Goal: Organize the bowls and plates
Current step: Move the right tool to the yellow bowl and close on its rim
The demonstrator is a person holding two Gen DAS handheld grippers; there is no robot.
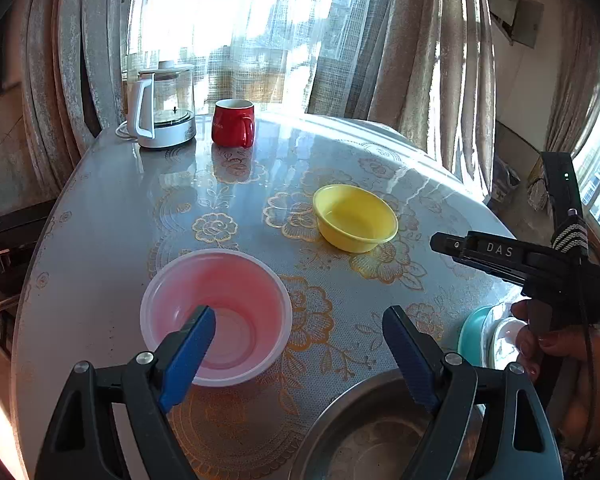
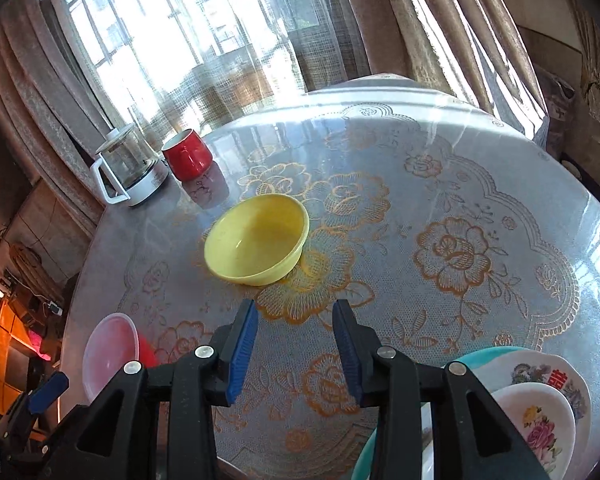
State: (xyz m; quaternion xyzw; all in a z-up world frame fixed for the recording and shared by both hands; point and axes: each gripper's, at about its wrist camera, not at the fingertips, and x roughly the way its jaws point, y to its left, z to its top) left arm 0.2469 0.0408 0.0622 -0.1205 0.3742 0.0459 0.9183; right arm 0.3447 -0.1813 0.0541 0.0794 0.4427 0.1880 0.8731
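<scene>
On the bench (image 2: pixel 440 208): the dishes are lying spread over the flowered cover, apart from one another.
Steel basin (image 1: pixel 364 432): sitting at the near edge, directly under the left tool's right finger.
Plate stack (image 2: pixel 540 392): resting at the near right corner, flowered plates over a teal one, just beside the right tool.
Pink bowl (image 1: pixel 216 316): standing upright ahead-left of the left tool; the left finger is overlapping its near rim in view, and contact cannot be told.
Yellow bowl (image 2: pixel 256 240): sitting upright mid-bench, straight ahead and slightly left of the right tool, well apart from the pink bowl.
Left tool (image 1: pixel 300 336): standing wide apart and gripping nothing.
Right tool (image 2: pixel 296 344): standing partly apart, holding nothing, bare cover showing between the pads.
Nearer hand, judged: the right is lining up on the yellow bowl, the left on the pink.
Kettle (image 1: pixel 164 108) and red mug (image 1: pixel 233 123): standing together at the far left edge, clear of either approach.
</scene>
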